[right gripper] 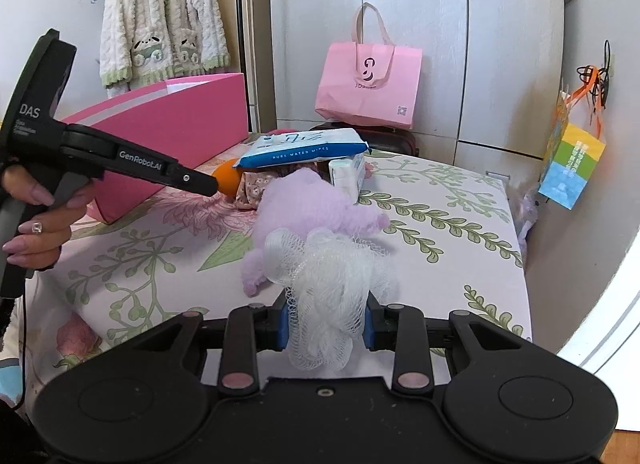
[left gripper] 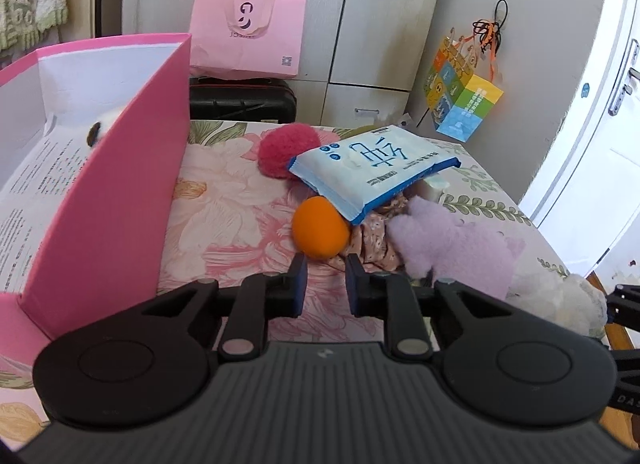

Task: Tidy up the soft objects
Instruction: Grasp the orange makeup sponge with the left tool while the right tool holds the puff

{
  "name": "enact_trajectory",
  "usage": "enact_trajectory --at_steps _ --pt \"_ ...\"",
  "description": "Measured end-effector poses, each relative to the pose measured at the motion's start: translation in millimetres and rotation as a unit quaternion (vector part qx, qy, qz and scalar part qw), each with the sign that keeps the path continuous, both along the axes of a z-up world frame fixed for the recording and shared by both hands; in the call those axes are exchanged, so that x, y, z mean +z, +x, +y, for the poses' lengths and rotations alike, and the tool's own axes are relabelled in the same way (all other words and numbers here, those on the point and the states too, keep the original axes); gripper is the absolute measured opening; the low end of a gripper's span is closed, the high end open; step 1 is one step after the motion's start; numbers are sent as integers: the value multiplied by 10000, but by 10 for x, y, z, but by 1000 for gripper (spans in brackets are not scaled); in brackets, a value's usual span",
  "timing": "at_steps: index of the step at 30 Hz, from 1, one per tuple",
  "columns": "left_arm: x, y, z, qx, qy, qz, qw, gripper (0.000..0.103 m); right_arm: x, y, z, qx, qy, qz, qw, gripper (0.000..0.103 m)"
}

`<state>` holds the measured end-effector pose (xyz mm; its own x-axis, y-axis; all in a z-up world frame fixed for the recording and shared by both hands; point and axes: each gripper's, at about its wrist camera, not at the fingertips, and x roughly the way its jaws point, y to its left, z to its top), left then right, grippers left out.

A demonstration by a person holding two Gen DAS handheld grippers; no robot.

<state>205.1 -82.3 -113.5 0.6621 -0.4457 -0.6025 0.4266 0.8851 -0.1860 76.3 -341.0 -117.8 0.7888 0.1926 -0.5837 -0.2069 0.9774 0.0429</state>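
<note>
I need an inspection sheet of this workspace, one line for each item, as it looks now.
Surface: floral sheet covers the table; some bare areas.
Job's things: orange ball, red pom-pom, wipes pack lying on the pile, floral cloth, purple plush, white mesh puff, small tissue pack. Pink box on the left holds a white soft thing.
Clutter: nothing seen.
Grippers: left gripper open, tips near the ball; right gripper shut on the puff.
Cables: nothing seen.
Surroundings: pink bag on a black case, wardrobe, hanging cardigan, colourful bag.
</note>
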Motion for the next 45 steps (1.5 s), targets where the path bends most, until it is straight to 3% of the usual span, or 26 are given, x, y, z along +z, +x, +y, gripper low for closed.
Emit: enact_trajectory --at_steps 3,11,17,22,29,37,45 --pt "-22 54 -14 175 -37 -59 9998 21 11 -21 1 -15 -8 -17 10000 37" --pt "-54 197 -152 119 117 -178 9997 41 -21 33 -29 -113 -13 37 9999 38" --pt "-98 326 -215 164 110 -223 9996 41 -54 93 -73 -133 54 62 9999 38" --pt "-150 407 -175 289 -177 -83 9994 38 -93 111 -76 -93 74 86 9999 39" --pt "-111 297 -88 629 -334 -63 9974 36 -116 122 -96 -99 137 73 9998 39" --pt "-70 35 -32 568 -163 103 9982 35 -119 112 -89 -141 121 60 9998 39" --pt "-56 -130 2 508 -62 0 9987 34 -112 106 -87 -254 161 70 9995 38"
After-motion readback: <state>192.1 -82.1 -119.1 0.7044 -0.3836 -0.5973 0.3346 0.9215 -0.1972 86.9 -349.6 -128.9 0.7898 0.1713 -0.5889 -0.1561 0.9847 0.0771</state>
